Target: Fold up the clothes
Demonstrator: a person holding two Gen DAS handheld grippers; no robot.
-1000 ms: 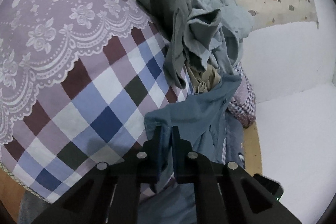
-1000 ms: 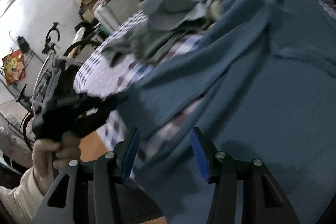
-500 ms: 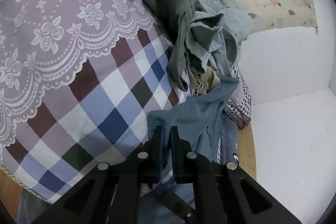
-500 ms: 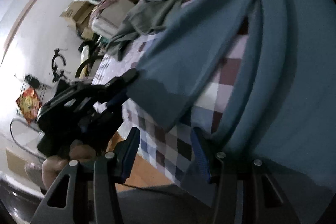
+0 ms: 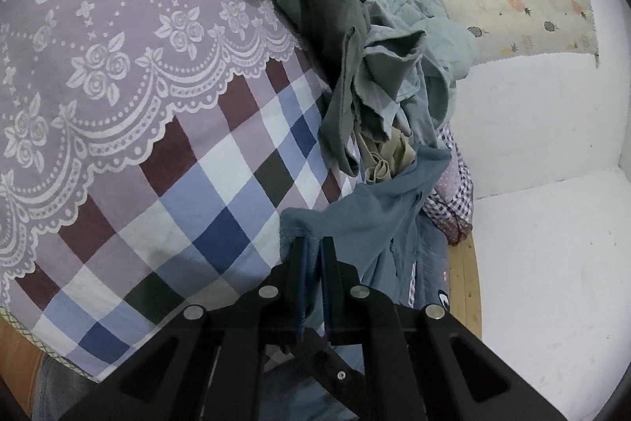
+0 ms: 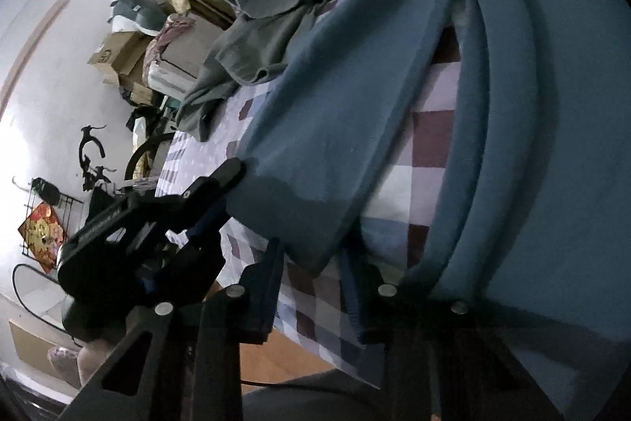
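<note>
The left gripper (image 5: 311,255) is clenched on one corner of the blue garment (image 5: 370,219). The right gripper (image 6: 311,263) is closing, the garment's lower hem corner dangling just ahead between its jaws, not yet pinched, over the bed (image 6: 426,145).

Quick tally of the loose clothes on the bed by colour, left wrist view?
Blue: 1, blue garment
Dark green: 1, green garment
Pale grey-blue: 1, pale garment
Beige: 1, beige garment
Total: 4 visible; more may be buried.

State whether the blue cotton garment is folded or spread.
Neither: blue cotton garment lies rumpled in long creases across the checked bedspread, one edge pinched in the left gripper.
</note>
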